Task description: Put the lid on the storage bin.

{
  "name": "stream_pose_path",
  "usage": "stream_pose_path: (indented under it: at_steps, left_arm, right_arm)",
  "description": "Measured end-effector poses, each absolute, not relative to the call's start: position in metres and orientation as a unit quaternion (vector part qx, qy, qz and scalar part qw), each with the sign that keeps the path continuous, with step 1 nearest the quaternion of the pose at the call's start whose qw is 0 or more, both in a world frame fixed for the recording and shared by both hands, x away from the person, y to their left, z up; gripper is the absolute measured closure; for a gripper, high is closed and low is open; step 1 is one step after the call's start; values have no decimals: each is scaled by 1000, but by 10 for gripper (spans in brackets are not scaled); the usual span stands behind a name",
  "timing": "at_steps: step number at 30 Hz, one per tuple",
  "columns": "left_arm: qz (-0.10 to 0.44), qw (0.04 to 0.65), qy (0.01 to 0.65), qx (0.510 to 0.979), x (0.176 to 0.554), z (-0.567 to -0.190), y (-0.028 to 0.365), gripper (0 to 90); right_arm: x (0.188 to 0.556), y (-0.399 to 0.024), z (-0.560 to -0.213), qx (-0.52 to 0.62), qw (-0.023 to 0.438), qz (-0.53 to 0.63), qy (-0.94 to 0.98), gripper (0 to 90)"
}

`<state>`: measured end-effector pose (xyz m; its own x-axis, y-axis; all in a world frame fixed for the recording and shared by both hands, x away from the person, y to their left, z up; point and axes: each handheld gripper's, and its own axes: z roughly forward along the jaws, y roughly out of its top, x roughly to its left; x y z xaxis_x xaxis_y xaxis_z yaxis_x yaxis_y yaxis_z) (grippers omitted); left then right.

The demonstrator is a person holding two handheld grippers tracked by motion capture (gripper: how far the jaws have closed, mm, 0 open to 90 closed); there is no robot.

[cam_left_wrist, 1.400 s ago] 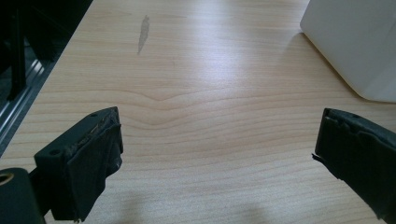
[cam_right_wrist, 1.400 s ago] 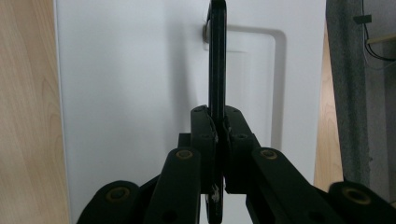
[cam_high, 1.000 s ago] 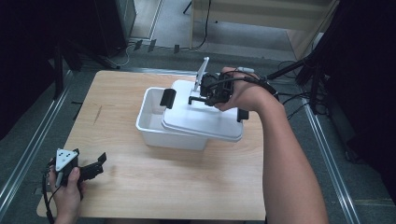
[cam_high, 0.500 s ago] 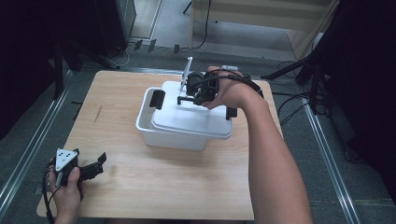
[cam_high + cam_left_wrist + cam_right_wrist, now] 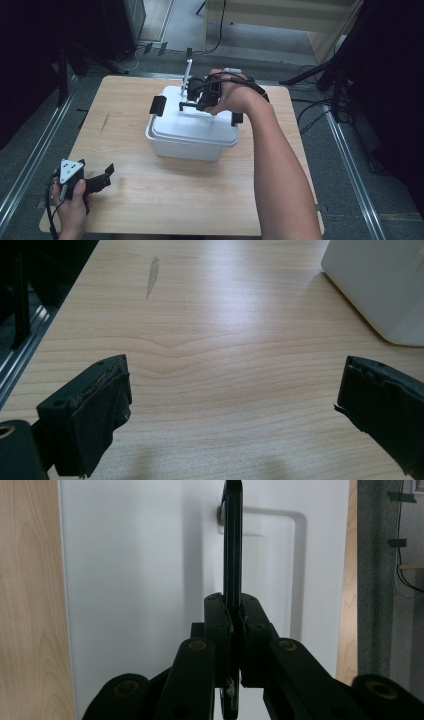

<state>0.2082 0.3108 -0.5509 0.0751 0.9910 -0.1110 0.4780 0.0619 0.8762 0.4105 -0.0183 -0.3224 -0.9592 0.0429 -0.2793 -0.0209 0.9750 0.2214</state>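
— On the white box (image 5: 191,132), lid (image 5: 195,122) resting almost square, handle (image 5: 231,545) clamped edge-on in the right gripper (image 5: 192,97), jaws pinched tight.
— Lying which way?
— Running straight ahead along the jaws, box directly below; probably lowering and seating next.
— Left gripper (image 5: 230,405)?
— Gaping wide, holding nothing, hovering at the near table (image 5: 165,195) corner, well apart from the box; right hand nearer.

Both arms are bare. Each black claw (image 5: 187,97) has riveted linkage arms; the left claw (image 5: 102,175) carries a grey three-cornered plate.
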Motion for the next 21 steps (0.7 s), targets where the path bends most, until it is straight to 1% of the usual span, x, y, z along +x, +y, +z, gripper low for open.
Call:
stream_pose_path:
  at_steps: [12, 21]
  left_arm:
    - [314, 410, 603, 608, 208, -551, 311, 16]
    - [313, 409, 603, 609, 209, -551, 311, 16]
  right_arm:
    - [414, -1, -333, 7, 133, 104, 986, 854]
    - [416, 3, -336, 13, 135, 107, 985, 854]
